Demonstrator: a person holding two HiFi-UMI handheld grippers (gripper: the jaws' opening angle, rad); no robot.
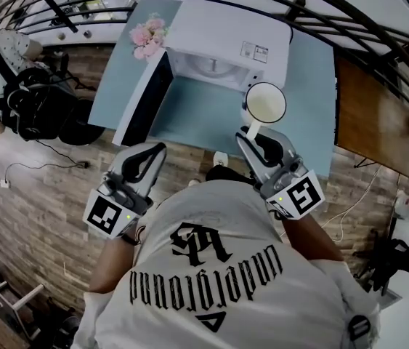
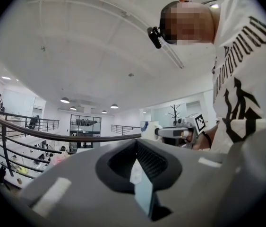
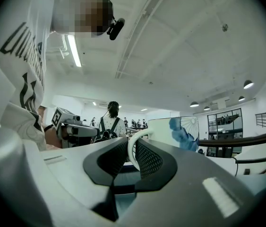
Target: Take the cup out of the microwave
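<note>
The white cup (image 1: 265,102), empty and blue-patterned on its side (image 3: 177,131), hangs in the air in front of the open white microwave (image 1: 226,38), above the pale blue table (image 1: 189,115). My right gripper (image 1: 251,133) is shut on the cup's handle (image 3: 132,148), holding the cup upright. The microwave door (image 1: 142,100) is swung out to the left and its cavity shows only the turntable. My left gripper (image 1: 157,151) is held low by the table's near edge, jaws together with nothing in them (image 2: 135,148).
Pink flowers (image 1: 148,36) lie on the table left of the microwave. A black curved railing (image 1: 320,6) runs behind the table. A brown wooden table (image 1: 371,115) stands to the right. Dark bags (image 1: 41,107) and cables lie on the plank floor at left.
</note>
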